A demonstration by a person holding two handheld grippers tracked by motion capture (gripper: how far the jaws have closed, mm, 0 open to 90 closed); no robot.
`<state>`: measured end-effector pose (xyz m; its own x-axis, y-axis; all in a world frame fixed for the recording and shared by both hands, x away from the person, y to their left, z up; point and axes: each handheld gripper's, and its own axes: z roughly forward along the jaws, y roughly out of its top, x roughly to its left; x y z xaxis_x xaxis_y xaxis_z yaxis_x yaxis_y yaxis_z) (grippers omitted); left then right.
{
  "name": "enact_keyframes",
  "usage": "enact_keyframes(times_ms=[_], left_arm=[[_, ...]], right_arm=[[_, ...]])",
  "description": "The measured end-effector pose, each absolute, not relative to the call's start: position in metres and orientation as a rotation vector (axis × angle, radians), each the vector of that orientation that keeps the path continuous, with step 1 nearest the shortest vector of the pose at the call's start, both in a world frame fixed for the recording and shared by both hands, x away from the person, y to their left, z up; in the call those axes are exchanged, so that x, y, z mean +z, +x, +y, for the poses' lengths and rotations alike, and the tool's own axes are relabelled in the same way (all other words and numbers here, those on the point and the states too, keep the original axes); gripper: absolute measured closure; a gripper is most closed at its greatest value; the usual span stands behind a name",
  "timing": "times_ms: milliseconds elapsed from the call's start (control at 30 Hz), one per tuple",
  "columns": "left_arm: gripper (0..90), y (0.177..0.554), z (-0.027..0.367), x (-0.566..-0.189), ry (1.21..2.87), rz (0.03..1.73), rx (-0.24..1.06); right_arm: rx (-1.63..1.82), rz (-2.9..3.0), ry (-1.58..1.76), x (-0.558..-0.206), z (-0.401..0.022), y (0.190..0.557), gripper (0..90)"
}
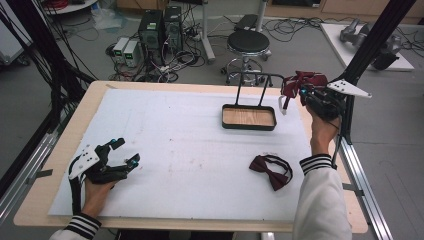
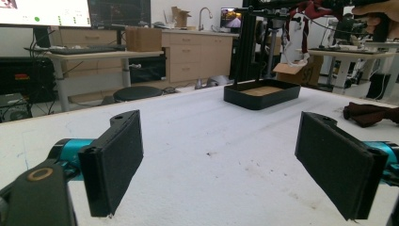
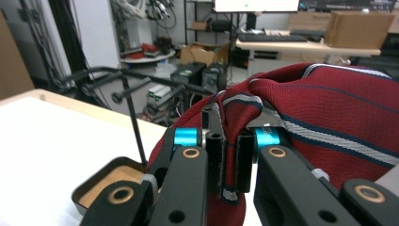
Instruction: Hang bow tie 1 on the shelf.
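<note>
1. Striped bow tie (image 3: 329, 117), dark red with pale stripes, is pinched in the right gripper (image 1: 300, 92), whose jaws are clenched tight on a fold of the cloth; it hangs in the air at the far right of the table, just beside the top bar of the rack (image 1: 255, 76).
2. That rack rises from a black tray with a wooden floor (image 1: 248, 118), which stands on the white mat (image 1: 175, 145) near the far edge.
3. A second bow tie, plain maroon (image 1: 271, 169), lies flat on the mat near the person's right sleeve, well apart from the tray.
4. The left gripper (image 1: 119, 156) rests at the near left corner with its jaws spread wide and nothing between the pads (image 2: 115, 162).
5. The step in hand looks like hanging the striped tie on the rack (a guess from where it is held).
6. Next, I'd judge, the right hand must lift the strap over the bar, let it settle, and only then release, or the tie may slip into the tray.
</note>
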<state>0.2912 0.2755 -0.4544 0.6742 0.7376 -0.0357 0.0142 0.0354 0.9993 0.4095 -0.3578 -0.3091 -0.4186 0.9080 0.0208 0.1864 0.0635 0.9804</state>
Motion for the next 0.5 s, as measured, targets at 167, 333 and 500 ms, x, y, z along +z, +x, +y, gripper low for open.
enact_keyframes(times_ms=[167, 333, 500], left_arm=[[16.1, 0.291, 0.275, -0.455, 1.445, 0.661, 0.626], [16.0, 0.291, 0.275, -0.455, 1.446, 0.662, 0.627], [16.0, 0.29, 0.275, -0.455, 1.446, 0.657, 0.635]], right_arm=[[1.352, 1.704, 1.15, -0.318, -0.361, 0.411, 87.4], [1.297, 1.747, 1.201, -0.329, -0.363, 0.414, 87.3], [1.249, 1.801, 1.239, -0.338, -0.362, 0.418, 87.0]])
